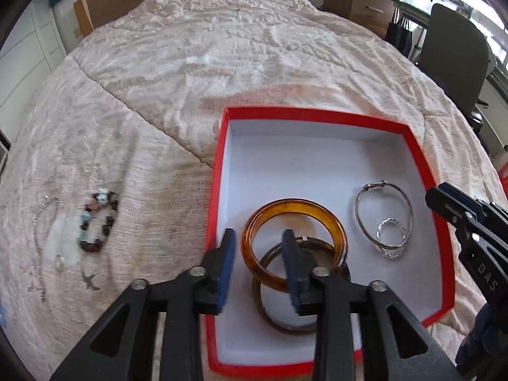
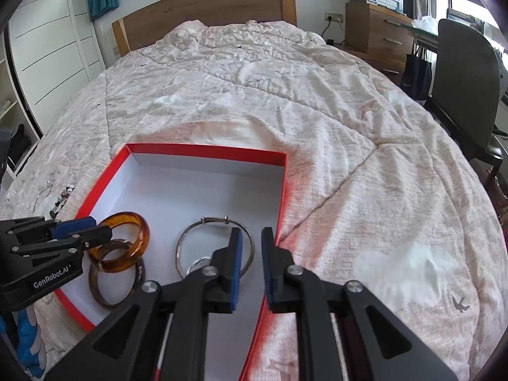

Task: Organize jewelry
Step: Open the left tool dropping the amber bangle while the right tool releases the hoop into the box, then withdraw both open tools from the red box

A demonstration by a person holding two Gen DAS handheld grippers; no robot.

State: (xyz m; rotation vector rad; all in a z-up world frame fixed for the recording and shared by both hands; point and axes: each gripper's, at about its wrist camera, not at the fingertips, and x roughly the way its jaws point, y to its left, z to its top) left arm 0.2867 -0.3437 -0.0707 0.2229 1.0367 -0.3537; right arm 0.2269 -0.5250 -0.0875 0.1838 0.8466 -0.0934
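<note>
Amber bangle (image 1: pixel 292 241) lies in the red box (image 1: pixel 317 115) atop a darker bangle (image 1: pixel 298 289), your left gripper (image 1: pixel 258 266) part-open over them holding nothing, right gripper (image 2: pixel 252 266) narrowly parted, empty at the box's right wall: lift carelessly and you snag both rings.

We see a bed with a rumpled pale quilt (image 1: pixel 222 47) bearing a red box (image 1: pixel 317 115), a beaded bracelet (image 1: pixel 98 222) and thin chains (image 1: pixel 41 231).
</note>
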